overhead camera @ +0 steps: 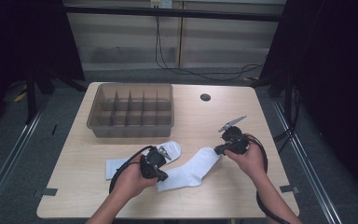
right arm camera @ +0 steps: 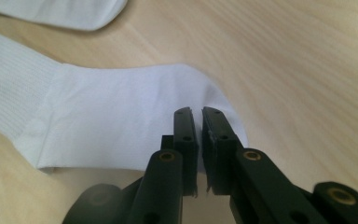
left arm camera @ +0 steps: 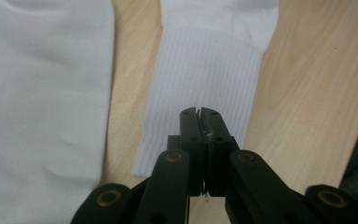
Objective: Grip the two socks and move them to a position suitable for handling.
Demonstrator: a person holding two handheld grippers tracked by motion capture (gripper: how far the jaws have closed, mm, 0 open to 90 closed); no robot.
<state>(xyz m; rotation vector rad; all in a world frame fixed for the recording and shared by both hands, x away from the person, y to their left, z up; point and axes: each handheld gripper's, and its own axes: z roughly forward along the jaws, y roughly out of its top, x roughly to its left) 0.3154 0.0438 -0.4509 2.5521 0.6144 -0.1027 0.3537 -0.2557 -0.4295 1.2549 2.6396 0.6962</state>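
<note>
- With both claws clamped on one white sock (overhead camera: 193, 170), the step in hand is judged to be the pick-up of that sock at its two ends.
- The left claw (left arm camera: 199, 113) is pinched shut on the ribbed cuff end; in the left gripper view a sliver of fabric is seen caught between the pads.
- The right claw (right arm camera: 199, 116) is closed narrow on the toe end; in the right gripper view the fabric is bunched up against the jaws, so a grip on it is judged likely.
- The sock is lying diagonally on the surface (overhead camera: 223, 116), near the front edge, between the two hands.
- A second white sock (overhead camera: 121, 165) is lying flat just beside it on the left, its toe partly hidden behind the left claw.
- A brown divided bin (overhead camera: 131, 109) is standing well apart, at the back left of the surface; its compartments look empty.
- Next move, as a judgement: both ends are to be lifted together, with tension kept even so neither end slips out.
- It cannot be told yet whether the sock is to be laid onto its mate or folded for the bin.
- Risk: the thin cuff grip may pull free if the hands are spread.
</note>
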